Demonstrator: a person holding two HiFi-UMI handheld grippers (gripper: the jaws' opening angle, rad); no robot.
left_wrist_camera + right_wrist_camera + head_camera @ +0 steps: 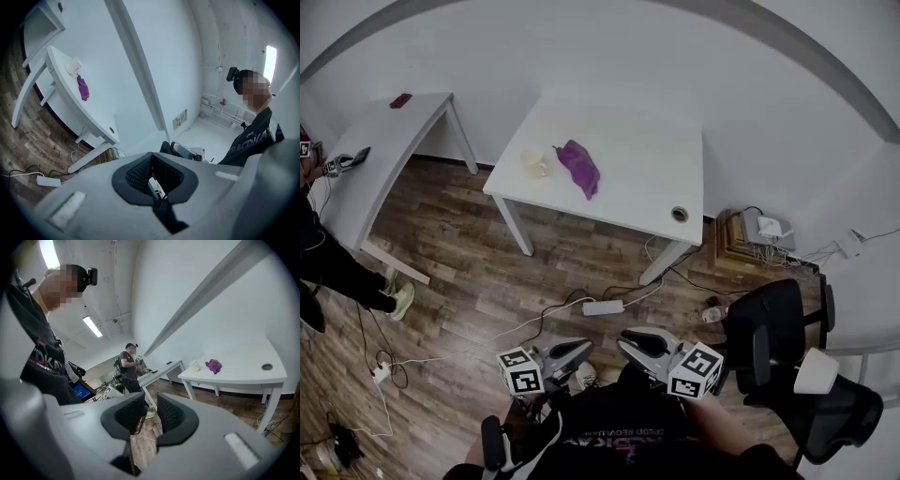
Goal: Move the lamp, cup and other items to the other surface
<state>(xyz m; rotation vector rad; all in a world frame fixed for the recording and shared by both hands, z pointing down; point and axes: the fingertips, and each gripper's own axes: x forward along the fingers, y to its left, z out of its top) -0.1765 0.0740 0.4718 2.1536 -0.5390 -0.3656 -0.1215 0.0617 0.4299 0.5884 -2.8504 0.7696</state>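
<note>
Holding both claws low, close in front of the torso. Carrying the left gripper (pixel 586 347) level, marker cube toward the head camera, tips aimed inward at its partner. Pinching its jaws together on nothing at all, leaving only a thin slit. Angling the right gripper (pixel 626 340) slightly downward, tips pointed back across at the left one, near it but not touching. Spreading its jaws partway, showing bare wood floor (pixel 146 433) through the gap, gripping nothing. Looking far ahead of both claws: finding the cup (pixel 532 161) and a purple cloth (pixel 579 169) side by side on the white table (pixel 637 202), well apart from either set of tips. Spotting the lamp (pixel 816 371) off to the right of the right claw, white shade beside a black office chair (pixel 778 328), clear of the jaws. Catching another person (pixel 127 364) beyond the right claw, standing by a second table (pixel 384 150).
</note>
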